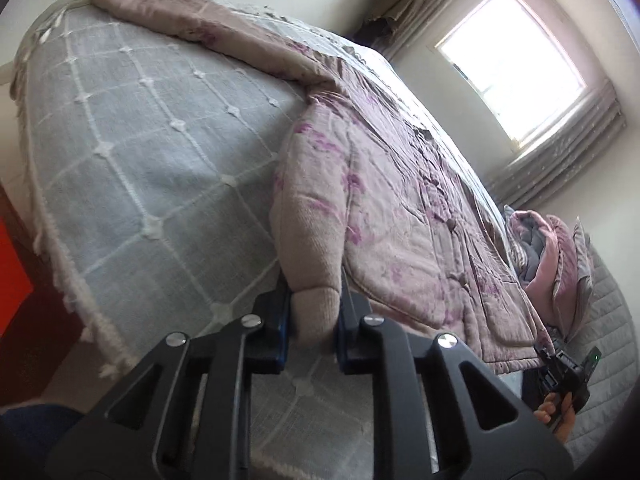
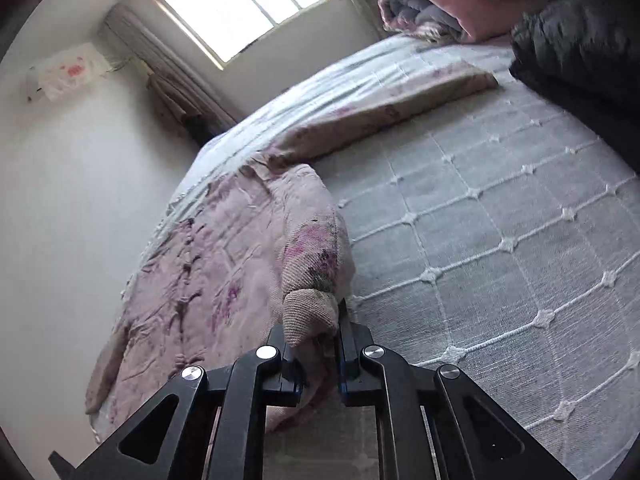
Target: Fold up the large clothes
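A large quilted pink jacket with purple flowers (image 1: 400,208) lies spread on the bed; it also shows in the right wrist view (image 2: 208,264). My left gripper (image 1: 314,312) is shut on a knitted cuff of one sleeve (image 1: 316,280). My right gripper (image 2: 316,320) is shut on a corner of the same jacket, a ribbed cuff (image 2: 310,312). The other sleeve (image 1: 192,20) stretches out flat across the bedspread, seen also in the right wrist view (image 2: 384,112). The right gripper body (image 1: 564,376) shows at the jacket's hem in the left wrist view.
The bed has a grey bedspread with a white diamond pattern (image 1: 132,152), (image 2: 500,240). Folded pink and grey bedding (image 1: 548,248), (image 2: 460,0) sits at the bed's end. A dark bundle (image 2: 580,48) lies nearby. A window (image 1: 512,60) and curtains lie beyond.
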### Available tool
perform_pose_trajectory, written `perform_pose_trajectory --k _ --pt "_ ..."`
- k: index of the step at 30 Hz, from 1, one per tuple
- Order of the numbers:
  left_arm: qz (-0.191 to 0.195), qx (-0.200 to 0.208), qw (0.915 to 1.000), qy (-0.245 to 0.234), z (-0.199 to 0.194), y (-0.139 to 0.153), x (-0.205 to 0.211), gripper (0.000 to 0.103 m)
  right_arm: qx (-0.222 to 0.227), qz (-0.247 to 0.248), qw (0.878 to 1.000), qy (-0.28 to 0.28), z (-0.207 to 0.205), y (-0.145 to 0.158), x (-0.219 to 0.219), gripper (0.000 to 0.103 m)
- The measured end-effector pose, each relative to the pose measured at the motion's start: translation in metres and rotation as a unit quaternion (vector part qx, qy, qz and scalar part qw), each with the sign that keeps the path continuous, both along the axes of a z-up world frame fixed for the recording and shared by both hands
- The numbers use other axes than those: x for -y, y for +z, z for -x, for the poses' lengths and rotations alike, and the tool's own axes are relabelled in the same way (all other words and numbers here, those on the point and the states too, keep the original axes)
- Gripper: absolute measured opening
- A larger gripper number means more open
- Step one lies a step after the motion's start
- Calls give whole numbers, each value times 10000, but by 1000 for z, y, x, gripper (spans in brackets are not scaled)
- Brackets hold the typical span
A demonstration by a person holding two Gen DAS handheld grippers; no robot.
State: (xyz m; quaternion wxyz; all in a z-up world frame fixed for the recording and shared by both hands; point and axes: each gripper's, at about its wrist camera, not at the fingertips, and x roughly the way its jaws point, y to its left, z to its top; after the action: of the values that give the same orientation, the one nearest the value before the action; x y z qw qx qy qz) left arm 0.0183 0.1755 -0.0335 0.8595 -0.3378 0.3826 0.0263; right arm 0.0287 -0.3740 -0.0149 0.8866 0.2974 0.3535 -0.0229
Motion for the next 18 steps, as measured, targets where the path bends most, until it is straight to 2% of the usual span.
perform_pose_trajectory --k 4,8,11,12,13,15,17,18 --pt "-220 95 9996 158 25 22 -3 18 157 55 9996 241 28 31 -9 11" --pt "-151 246 9996 64 53 46 3 19 257 120 9987 420 65 47 -10 11" --pt "-550 157 9983 -143 46 47 17 25 -93 458 9960 757 60 40 -14 14" --pt "-729 4 9972 -174 37 40 19 29 -219 671 9939 844 55 32 -14 20" --pt "-765 -152 9969 -96 32 35 18 31 -371 997 9911 799 49 24 -14 29" --pt "-661 -402 9970 77 29 25 4 37 -655 1306 9884 405 45 11 -3 33" --pt "-446 -351 9982 166 28 24 -12 38 -534 1054 9929 132 48 12 12 34" --pt "-438 -292 9984 217 33 27 -17 38 -393 857 9955 54 53 16 19 39"
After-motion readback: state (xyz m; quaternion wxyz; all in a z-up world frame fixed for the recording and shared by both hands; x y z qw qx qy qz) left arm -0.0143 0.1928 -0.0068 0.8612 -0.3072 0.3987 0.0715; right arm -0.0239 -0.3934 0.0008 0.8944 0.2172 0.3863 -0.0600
